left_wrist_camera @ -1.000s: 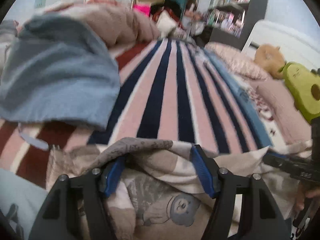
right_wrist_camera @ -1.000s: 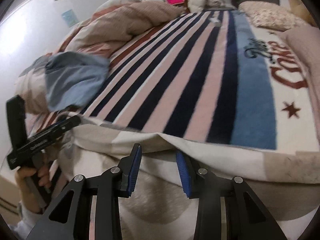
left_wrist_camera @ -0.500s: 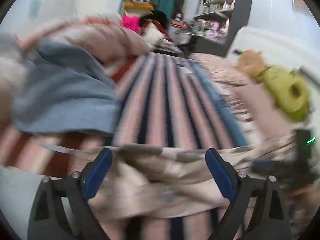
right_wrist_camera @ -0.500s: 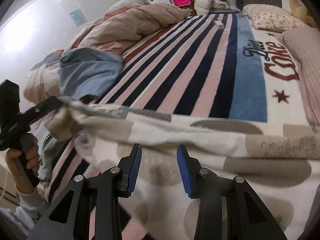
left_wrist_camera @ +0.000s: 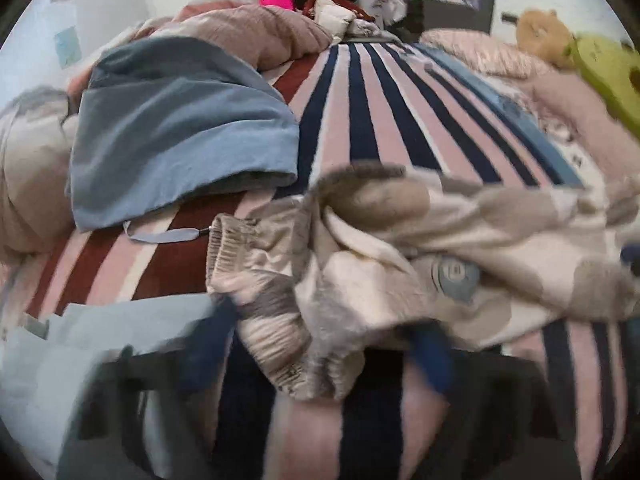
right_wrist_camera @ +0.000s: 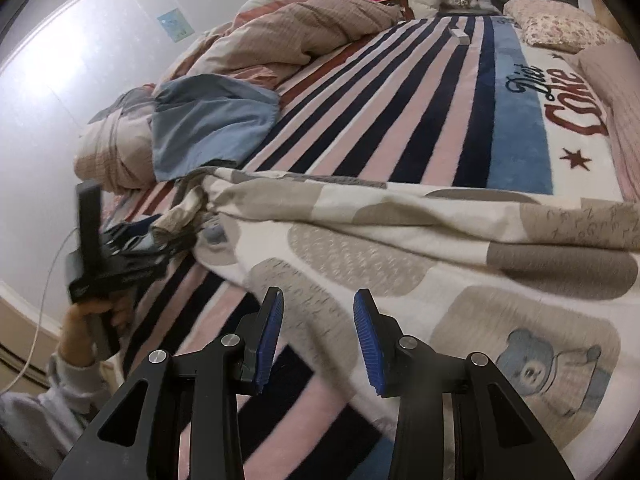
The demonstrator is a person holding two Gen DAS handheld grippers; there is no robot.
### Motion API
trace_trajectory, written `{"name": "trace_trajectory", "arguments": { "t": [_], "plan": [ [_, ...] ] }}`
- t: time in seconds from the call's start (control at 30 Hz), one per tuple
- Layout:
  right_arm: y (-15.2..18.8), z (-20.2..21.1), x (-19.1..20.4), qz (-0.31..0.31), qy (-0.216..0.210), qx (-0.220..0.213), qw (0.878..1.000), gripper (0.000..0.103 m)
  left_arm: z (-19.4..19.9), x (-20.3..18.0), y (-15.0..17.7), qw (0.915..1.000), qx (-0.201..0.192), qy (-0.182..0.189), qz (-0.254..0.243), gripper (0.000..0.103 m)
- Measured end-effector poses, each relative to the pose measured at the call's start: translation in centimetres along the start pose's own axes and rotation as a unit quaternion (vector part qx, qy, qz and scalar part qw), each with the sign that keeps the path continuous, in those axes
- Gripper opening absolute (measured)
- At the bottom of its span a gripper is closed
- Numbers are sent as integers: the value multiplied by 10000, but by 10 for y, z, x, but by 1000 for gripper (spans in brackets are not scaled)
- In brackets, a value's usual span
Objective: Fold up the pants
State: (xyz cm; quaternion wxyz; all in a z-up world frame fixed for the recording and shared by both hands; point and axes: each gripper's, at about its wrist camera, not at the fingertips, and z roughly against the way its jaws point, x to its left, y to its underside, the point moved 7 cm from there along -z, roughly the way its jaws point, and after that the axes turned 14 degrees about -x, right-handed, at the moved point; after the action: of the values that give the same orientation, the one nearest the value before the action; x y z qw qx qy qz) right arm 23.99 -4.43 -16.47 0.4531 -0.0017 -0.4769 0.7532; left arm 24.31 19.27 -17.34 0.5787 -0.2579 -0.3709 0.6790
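Since the frames half a second ago, the pants [right_wrist_camera: 420, 240] have dropped from a taut, lifted stretch onto the bed, and the left gripper [left_wrist_camera: 316, 356] has come in closer to the bunched waistband.

Pants: cream fabric with beige patches and a blue bear print, lying across the near end of the striped blanket [right_wrist_camera: 400, 100]. The right wrist view shows them spread fairly flat to the right, gathered into a twist at the left. The left wrist view shows the elastic waistband [left_wrist_camera: 224, 256] crumpled and folded over on itself.

Left gripper: heavily blurred in its own view; blue pads appear on either side of the waistband bunch, well apart, but whether they hold cloth cannot be told. From the right wrist view, the left gripper [right_wrist_camera: 132, 256] is held in a hand [right_wrist_camera: 84, 320] at the twisted end of the pants, its tip hidden by fabric.

Right gripper [right_wrist_camera: 318, 340]: jaws apart, nothing between them, hovering over the near edge of the pants.

Surroundings: a blue garment [left_wrist_camera: 176, 128] lies just beyond the waistband, near a rumpled beige duvet [right_wrist_camera: 304, 28]. A green plush toy [left_wrist_camera: 608, 72] sits at the far right of the bed.
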Motion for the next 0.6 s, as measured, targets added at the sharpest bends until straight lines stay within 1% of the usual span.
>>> {"name": "trace_trajectory", "arguments": {
  "t": [0.03,0.07,0.1,0.17,0.23,0.27,0.3,0.33,0.4,0.43,0.47,0.5,0.53,0.57,0.6],
  "plan": [
    [0,2,2,25,-4,-13,10000,33,-2,5,-7,9996,14,151,225,22],
    [0,4,4,58,-9,-39,10000,33,-3,14,-18,9977,-1,383,566,19],
    [0,6,6,65,-29,-67,10000,33,1,24,-19,9972,-96,318,670,17],
    [-1,12,9,29,-107,-112,9999,33,-2,41,-34,9973,-308,-83,666,15],
    [0,19,11,-13,-173,-121,9998,33,-12,55,-46,9958,-323,-212,832,13],
    [1,25,12,-24,-190,-102,9998,33,-19,59,-50,9956,-343,-357,801,12],
    [1,28,11,-14,-172,-95,9998,33,-27,65,-54,9951,-363,-629,672,12],
    [2,33,10,16,-106,-99,9999,33,-31,69,-56,9940,-354,-820,625,12],
    [3,44,5,16,0,-119,9999,33,-44,79,-58,9906,-232,-1132,731,18],
    [4,49,2,-24,36,-121,9999,33,-46,82,-55,9898,-155,-1197,761,26],
    [5,56,-3,-95,93,-123,9998,33,-46,84,-56,9881,-153,-1348,728,47],
    [6,61,-8,-138,166,-135,9997,33,-41,87,-58,9856,-265,-1536,655,59],
    [6,66,-12,-151,243,-152,9995,33,-35,91,-60,9821,-445,-1738,566,78],
    [7,72,-17,-155,349,-186,9991,33,-24,95,-64,9765,-658,-1989,497,85],
    [7,78,-22,-181,440,-217,9986,33,-13,96,-66,9741,-795,-2051,532,85]
  ]
}}
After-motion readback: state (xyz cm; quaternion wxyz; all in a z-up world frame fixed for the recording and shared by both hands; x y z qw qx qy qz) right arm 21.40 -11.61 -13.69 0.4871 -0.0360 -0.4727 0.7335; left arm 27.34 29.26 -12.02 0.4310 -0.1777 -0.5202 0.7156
